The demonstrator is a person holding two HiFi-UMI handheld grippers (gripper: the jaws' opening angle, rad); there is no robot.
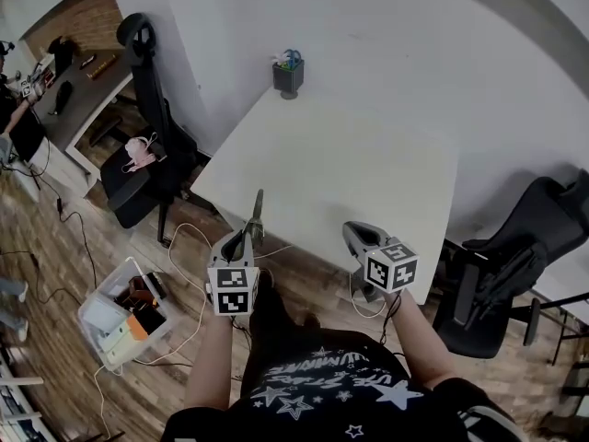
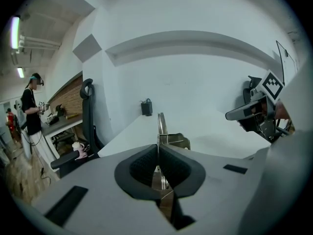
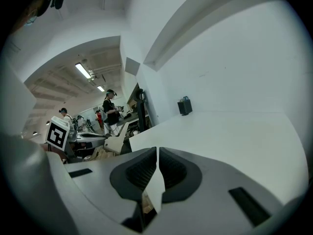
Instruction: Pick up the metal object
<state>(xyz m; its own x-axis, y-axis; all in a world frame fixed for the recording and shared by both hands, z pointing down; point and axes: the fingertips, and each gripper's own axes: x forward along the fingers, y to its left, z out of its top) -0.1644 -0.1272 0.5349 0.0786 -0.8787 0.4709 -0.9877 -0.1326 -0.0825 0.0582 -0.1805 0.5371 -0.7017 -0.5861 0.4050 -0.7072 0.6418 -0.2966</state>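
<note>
The metal object (image 1: 257,212) is a thin flat strip with a folded bracket at its base. It stands up out of my left gripper (image 1: 247,238), which is shut on it just over the front edge of the white table (image 1: 368,164). In the left gripper view the strip (image 2: 161,126) rises between the closed pads (image 2: 146,163), above the jaws of the left gripper (image 2: 158,150). My right gripper (image 1: 357,236) hovers at the same table edge, shut with nothing in it. Its dark pads (image 3: 171,168) meet at the right gripper's tip (image 3: 157,153).
A dark pen holder (image 1: 288,74) stands at the table's far edge by the wall. One black office chair (image 1: 147,155) is left of the table, another (image 1: 515,265) to its right. A clear storage box (image 1: 124,311) and cables lie on the wooden floor. People stand at desks far left.
</note>
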